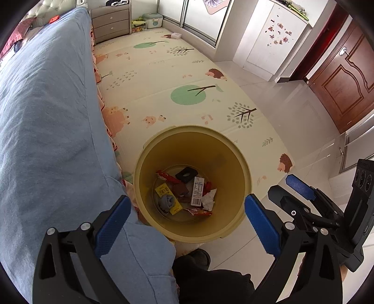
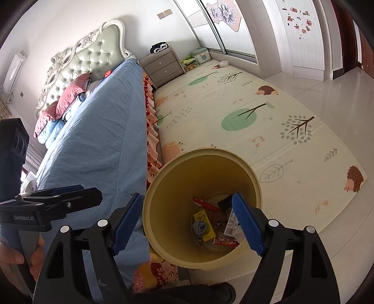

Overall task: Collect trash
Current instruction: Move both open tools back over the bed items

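Note:
A yellow trash bin (image 1: 236, 168) stands on the floor beside the bed; it also shows in the right wrist view (image 2: 168, 201). Several pieces of trash lie at its bottom: a red wrapper (image 1: 167, 176), a yellow packet (image 1: 164, 190), a white carton (image 1: 197, 190), crumpled paper (image 1: 209, 198). My left gripper (image 1: 187, 224) is open and empty above the bin. My right gripper (image 2: 187, 224) is open and empty above the bin; it also shows at the right of the left wrist view (image 1: 280, 189).
A bed with a blue sheet (image 1: 46, 117) runs along the left. A patterned play mat (image 1: 163, 81) covers the floor beyond the bin. A grey nightstand (image 1: 111, 22) and a wooden door (image 1: 346, 77) stand farther off. A dark slipper (image 1: 194, 257) lies near the bin.

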`<state>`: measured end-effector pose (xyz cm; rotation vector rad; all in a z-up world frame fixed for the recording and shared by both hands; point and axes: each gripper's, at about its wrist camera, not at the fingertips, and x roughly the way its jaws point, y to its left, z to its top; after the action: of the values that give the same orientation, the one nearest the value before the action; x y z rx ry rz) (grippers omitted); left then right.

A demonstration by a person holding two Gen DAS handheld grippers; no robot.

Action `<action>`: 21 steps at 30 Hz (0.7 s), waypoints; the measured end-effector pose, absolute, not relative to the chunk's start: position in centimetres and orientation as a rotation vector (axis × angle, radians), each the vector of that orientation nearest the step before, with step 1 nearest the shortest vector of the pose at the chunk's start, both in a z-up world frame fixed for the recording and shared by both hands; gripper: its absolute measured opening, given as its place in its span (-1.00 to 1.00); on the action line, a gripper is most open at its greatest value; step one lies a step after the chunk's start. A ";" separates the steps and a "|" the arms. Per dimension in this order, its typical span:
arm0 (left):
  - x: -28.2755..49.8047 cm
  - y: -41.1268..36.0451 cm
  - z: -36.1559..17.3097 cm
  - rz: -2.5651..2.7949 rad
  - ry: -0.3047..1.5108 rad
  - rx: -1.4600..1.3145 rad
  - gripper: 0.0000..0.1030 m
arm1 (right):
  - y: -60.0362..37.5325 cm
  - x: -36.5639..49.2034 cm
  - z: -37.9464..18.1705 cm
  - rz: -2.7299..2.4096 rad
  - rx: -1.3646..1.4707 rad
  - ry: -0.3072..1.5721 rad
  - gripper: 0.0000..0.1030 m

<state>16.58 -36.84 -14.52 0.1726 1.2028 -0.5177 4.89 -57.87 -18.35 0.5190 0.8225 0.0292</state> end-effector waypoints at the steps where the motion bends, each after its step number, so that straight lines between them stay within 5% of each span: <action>1: 16.5 -36.8 -14.4 -0.519 1.198 0.172 0.89 | -57.9 4.8 -18.2 0.029 0.519 0.821 0.49; 21: 12.0 -30.7 -7.0 -0.496 0.978 0.157 0.89 | -52.9 2.6 -11.5 0.097 0.447 0.731 0.49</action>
<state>11.96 -30.71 -7.01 0.1565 0.9779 -0.4961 2.57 -52.94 -11.54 0.4469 0.7312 0.0967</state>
